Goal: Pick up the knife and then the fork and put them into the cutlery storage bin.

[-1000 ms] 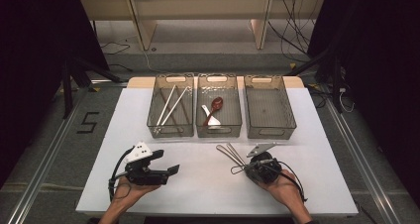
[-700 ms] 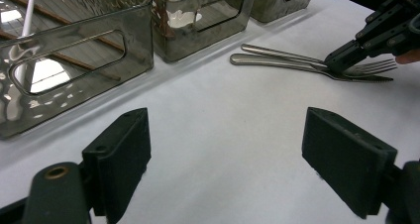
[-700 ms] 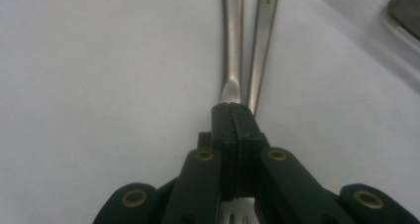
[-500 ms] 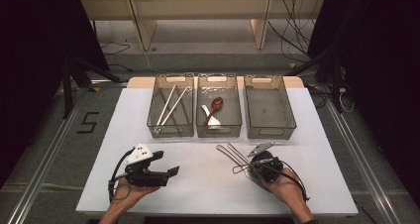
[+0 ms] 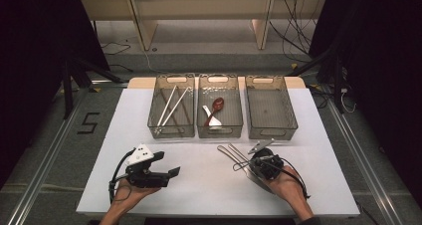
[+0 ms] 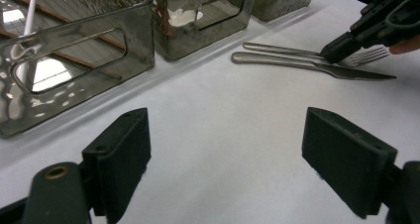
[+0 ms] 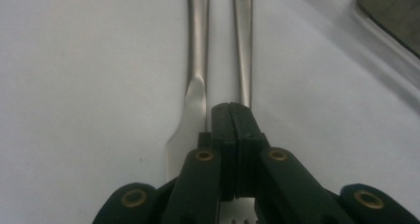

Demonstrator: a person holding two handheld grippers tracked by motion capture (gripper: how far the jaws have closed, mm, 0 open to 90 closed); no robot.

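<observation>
A steel fork (image 5: 238,151) and a steel knife (image 5: 226,153) lie side by side on the white table, in front of the bins. My right gripper (image 5: 249,163) points along them with its jaws shut. In the right gripper view the closed tips (image 7: 231,107) sit over the neck of the fork (image 7: 243,35), with the knife (image 7: 198,40) just to their left. My left gripper (image 5: 168,164) lies low at the front left, open, with bare table between its pads (image 6: 119,154). From the left gripper view, the fork (image 6: 282,49), the knife (image 6: 297,63) and the right gripper (image 6: 337,50) show farther off.
Three clear grey bins stand in a row at the back. The left bin (image 5: 158,130) holds chopsticks, the middle bin (image 5: 219,131) a red spoon and a white spoon, and nothing lies in the right bin (image 5: 271,133). Cables trail from both grippers.
</observation>
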